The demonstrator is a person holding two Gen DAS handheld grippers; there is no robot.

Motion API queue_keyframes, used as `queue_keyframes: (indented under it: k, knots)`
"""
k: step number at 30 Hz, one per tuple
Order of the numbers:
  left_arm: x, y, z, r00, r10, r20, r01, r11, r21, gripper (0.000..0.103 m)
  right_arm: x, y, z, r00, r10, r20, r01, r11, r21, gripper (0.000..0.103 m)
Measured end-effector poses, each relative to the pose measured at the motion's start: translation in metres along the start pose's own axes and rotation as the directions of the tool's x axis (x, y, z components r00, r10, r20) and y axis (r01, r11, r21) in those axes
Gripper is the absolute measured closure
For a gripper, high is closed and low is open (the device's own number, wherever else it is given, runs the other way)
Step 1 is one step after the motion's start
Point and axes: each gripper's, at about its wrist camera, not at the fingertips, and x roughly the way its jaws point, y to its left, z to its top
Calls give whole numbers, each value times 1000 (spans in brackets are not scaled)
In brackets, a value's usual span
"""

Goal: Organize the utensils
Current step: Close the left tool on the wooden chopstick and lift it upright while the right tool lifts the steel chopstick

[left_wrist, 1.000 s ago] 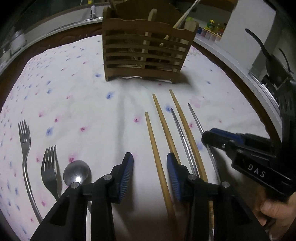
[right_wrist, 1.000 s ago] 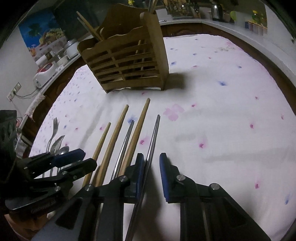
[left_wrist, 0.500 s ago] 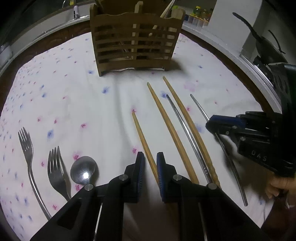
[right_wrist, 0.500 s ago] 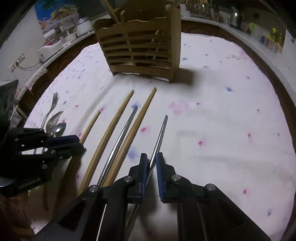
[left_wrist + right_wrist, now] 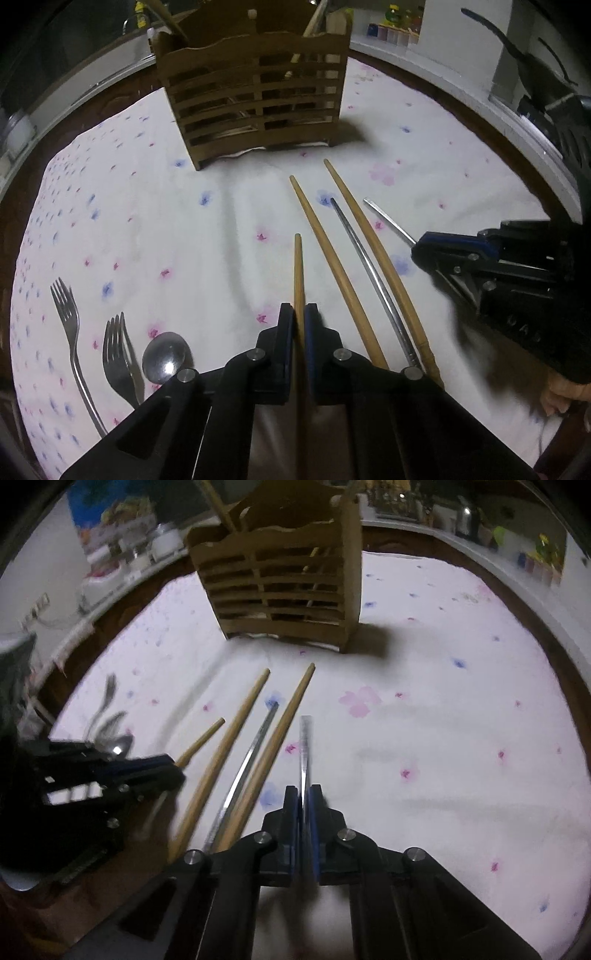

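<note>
A slatted wooden utensil holder (image 5: 255, 92) stands at the far side of the flowered cloth; it also shows in the right wrist view (image 5: 284, 576). My left gripper (image 5: 300, 314) is shut on a short wooden chopstick (image 5: 298, 266). My right gripper (image 5: 304, 794) is shut on a metal chopstick (image 5: 306, 746), whose tip shows in the left wrist view (image 5: 388, 221). Two long wooden chopsticks (image 5: 332, 258) (image 5: 376, 251) and a second metal chopstick (image 5: 365, 266) lie on the cloth between the grippers.
Two forks (image 5: 68, 325) (image 5: 118, 350) and a spoon (image 5: 164, 356) lie on the cloth at the left. The dark wooden table rim (image 5: 461, 107) curves round the cloth. Jars and kitchen items stand on the counter (image 5: 517, 535) behind.
Both grippers closed, the left on the short wooden chopstick, the right on the metal chopstick. Both held chopsticks now point towards the holder, with the metal one's tip lifted.
</note>
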Motion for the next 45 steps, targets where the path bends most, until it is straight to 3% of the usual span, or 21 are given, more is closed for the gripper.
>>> queue_keyframes:
  k: [7, 12, 18, 30, 45]
  knots:
    - [-47, 22, -9, 990, -75, 116, 86, 992, -92, 99, -44, -11, 2, 993, 61, 104, -69, 995, 77, 97]
    - [-94, 39, -19, 961, -129, 243, 168, 975, -147, 99, -80, -6, 3, 977, 85, 197, -104, 991, 85, 97]
    - [-138, 51, -40, 931, -140, 338, 202, 967, -156, 99, -111, 3, 3, 956, 93, 279, -119, 990, 76, 97]
    - [-179, 56, -67, 902, -130, 413, 215, 962, -169, 99, -149, 17, 3, 920, 95, 380, -116, 993, 35, 97]
    - [-195, 68, -61, 867, -112, 485, 228, 955, -187, 99, -167, 12, 3, 873, 71, 482, -108, 993, 50, 97]
